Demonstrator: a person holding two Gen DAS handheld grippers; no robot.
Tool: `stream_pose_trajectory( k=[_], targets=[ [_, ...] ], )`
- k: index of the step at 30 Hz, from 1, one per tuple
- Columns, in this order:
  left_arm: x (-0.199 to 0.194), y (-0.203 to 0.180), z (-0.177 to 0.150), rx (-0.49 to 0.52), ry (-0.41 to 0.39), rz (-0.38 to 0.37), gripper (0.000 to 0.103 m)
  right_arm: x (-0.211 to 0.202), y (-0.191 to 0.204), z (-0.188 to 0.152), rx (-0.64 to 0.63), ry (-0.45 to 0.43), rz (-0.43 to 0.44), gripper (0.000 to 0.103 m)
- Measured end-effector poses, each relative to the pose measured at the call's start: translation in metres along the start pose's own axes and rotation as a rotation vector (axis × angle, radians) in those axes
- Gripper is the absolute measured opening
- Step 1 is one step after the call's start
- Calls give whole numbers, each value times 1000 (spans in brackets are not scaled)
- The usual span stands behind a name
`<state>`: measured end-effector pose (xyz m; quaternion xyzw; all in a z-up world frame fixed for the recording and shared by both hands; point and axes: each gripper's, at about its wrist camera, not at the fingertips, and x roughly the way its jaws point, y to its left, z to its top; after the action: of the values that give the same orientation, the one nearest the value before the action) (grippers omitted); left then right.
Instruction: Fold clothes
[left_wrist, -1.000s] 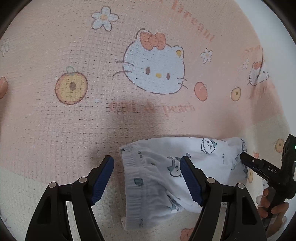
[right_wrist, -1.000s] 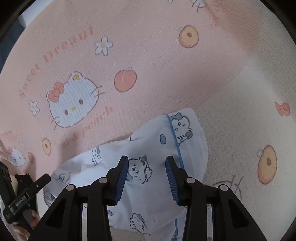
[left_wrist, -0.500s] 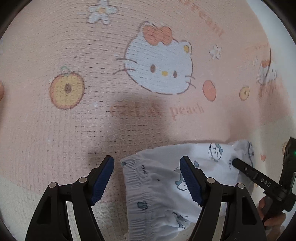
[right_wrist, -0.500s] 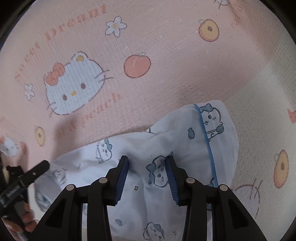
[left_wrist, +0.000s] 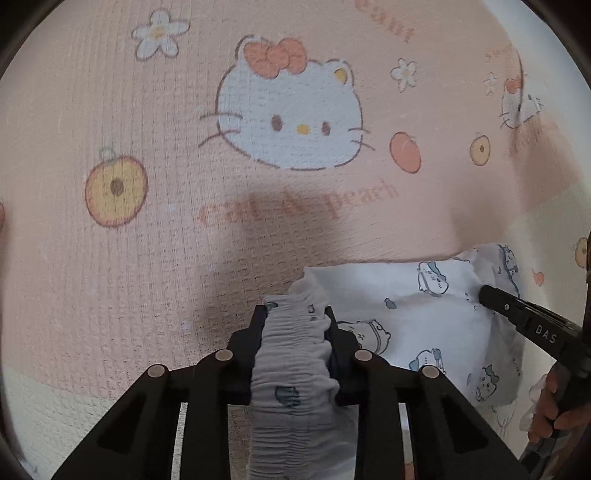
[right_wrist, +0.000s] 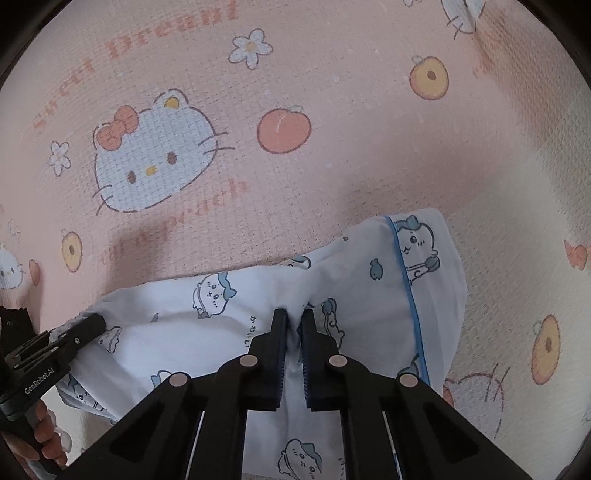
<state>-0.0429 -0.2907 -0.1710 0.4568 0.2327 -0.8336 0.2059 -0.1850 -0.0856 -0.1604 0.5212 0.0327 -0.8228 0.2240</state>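
We find one surface under everything: a pink waffle-weave blanket (left_wrist: 110, 277) printed with a white cat face (left_wrist: 290, 122), peaches, flowers and pinkish lettering. Its near right part turns cream (right_wrist: 517, 229). Lighting is soft; a blurred shadow (left_wrist: 266, 236) crosses the middle.

In the left wrist view the gathered waistband (left_wrist: 291, 354) of the white shorts (left_wrist: 417, 325) runs between the left claw (left_wrist: 294, 317) and out past the bottom edge, so its lower end cannot be seen; the blue pads are buried in the folds. The right claw (left_wrist: 484, 293) enters from the right edge, its fingertips sunk in the cloth, and only part of the hand (left_wrist: 550, 402) holding it shows. In the right wrist view the shorts are cut off at the bottom, and the fabric pinched between the fingers hides the pad faces. Lettering on the pink blanket (right_wrist: 332, 110) is blurred and cropped at the top.
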Motion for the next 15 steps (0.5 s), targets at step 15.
stream_pose_trajectory(
  k=[15],
  targets=[
    [-60,-13,-7,3,-152,-89,23,-51,-17,6,46,-54,110,4]
  ],
)
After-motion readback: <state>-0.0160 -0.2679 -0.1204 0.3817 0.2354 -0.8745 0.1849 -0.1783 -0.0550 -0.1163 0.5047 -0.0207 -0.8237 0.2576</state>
